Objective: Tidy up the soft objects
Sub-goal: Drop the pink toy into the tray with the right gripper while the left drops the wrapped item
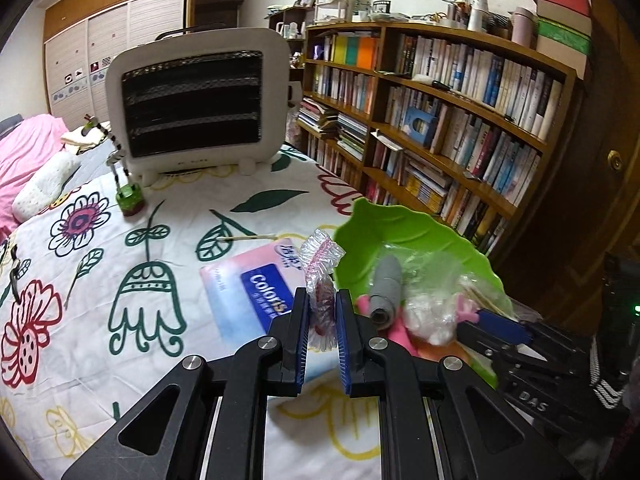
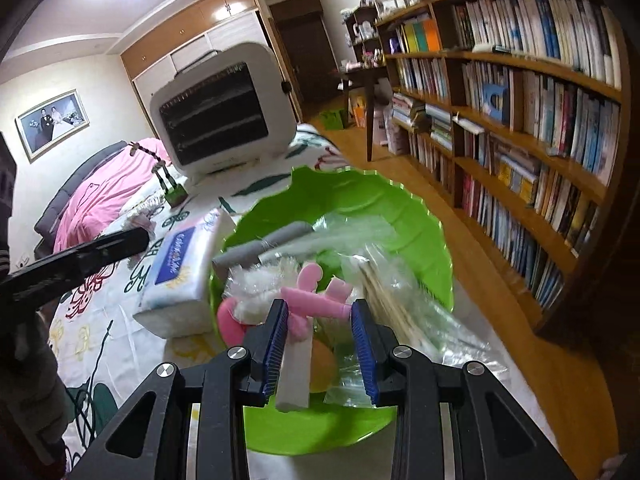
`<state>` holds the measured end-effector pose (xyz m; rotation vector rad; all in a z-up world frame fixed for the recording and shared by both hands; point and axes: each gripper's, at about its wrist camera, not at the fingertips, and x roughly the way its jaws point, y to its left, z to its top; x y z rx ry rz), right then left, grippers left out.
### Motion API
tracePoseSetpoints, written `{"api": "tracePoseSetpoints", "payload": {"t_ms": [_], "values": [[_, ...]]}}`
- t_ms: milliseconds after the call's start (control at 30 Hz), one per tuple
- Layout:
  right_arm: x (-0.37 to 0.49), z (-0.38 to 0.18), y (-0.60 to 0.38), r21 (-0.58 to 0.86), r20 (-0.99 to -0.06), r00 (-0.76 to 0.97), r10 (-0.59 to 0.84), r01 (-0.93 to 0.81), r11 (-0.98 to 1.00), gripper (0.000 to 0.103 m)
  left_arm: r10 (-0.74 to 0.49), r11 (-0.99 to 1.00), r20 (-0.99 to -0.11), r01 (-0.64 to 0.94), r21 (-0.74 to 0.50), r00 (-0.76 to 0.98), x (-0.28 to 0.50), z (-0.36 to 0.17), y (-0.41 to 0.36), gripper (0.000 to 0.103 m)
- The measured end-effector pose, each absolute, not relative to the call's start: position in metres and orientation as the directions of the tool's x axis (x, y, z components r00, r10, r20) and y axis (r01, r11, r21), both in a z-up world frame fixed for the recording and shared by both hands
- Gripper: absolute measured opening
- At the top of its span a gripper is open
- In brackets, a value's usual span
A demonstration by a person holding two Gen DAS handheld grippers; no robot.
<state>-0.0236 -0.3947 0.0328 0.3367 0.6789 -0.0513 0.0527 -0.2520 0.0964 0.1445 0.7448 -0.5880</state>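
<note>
Here the left gripper (image 1: 322,312) is pinching a crinkled clear plastic cap with pink trim (image 1: 320,276), its blue pads pressed against the bunched film, held just beside the near-left rim of the green bowl (image 1: 360,220). The bowl sits at the right edge of the floral bedspread (image 1: 100,280), close to where the cover drops toward the wooden floor. Inside it lie a grey foam roller (image 1: 386,288), a pink foam piece (image 2: 316,296), white fluffy stuff in clear wrap (image 2: 256,284) and a packet of thin wooden sticks (image 2: 384,296). A tissue pack (image 1: 256,292) lies flat on the bedspread just left of the bowl, and a single cotton swab (image 1: 248,237) rests beyond it toward the white heater (image 1: 196,104).

The right gripper (image 2: 320,320) hangs over the bowl with its jaws spread on either side of the pink piece, closed on nothing.

The likely trouble is the cap: the film is slippery and springy, so only a thin fold may be caught, and it could slide out and land short of the rim. The bowl also looks crowded and perched near the edge; a push from either gripper might tip it or spill the light contents onto the floor.
</note>
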Motion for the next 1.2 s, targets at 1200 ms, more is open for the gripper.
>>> {"api": "tracePoseSetpoints", "payload": {"t_ms": [1200], "values": [[-0.034,0.037,-0.405,0.259,-0.596,0.802,0.031,0.156,0.953,0.048,-0.541,0.701,-0.733,0.703,-0.122,0.412,0.055,0.072,-0.356,0.017]]}}
